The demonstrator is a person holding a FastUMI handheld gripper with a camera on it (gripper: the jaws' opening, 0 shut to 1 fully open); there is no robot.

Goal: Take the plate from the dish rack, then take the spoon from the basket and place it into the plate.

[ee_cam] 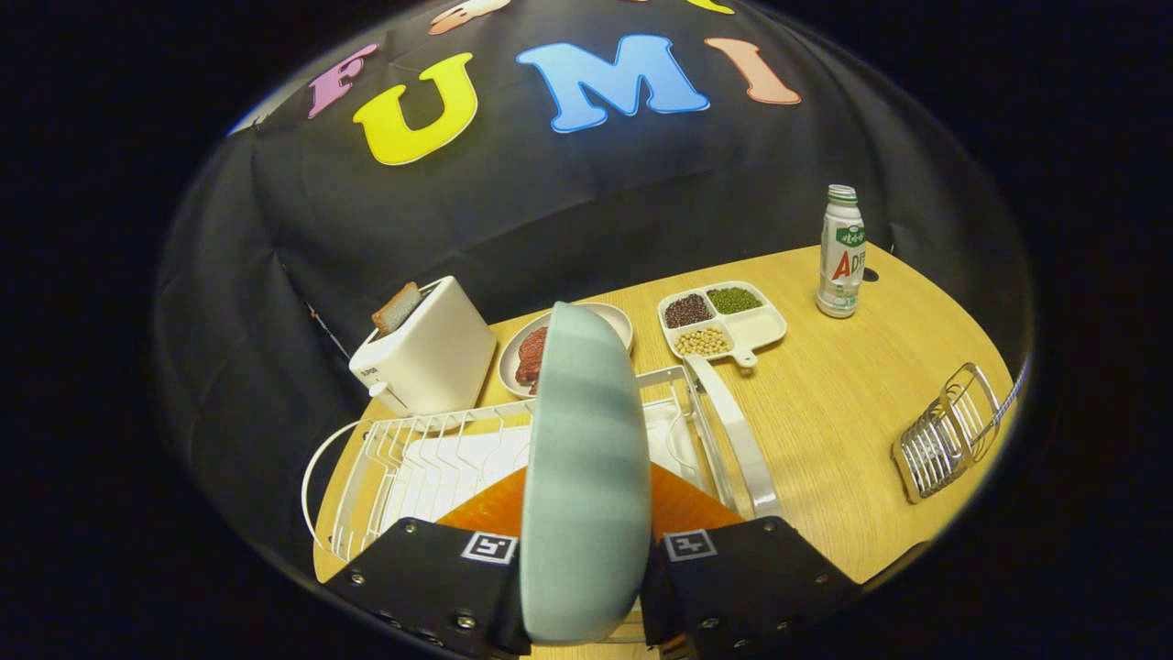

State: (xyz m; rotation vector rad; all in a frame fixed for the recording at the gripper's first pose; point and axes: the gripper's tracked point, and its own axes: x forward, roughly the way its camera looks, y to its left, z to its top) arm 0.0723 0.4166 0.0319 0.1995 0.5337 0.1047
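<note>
matt plate [582, 458], wire dish rack [412, 449], wood-grain table [843, 412]

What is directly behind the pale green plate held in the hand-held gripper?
Behind the pale green plate, clamped on edge by the hand-held gripper, a white dish with reddish food peeks out beside the toaster. The plate covers most of that dish and the middle of the dish rack.
</note>
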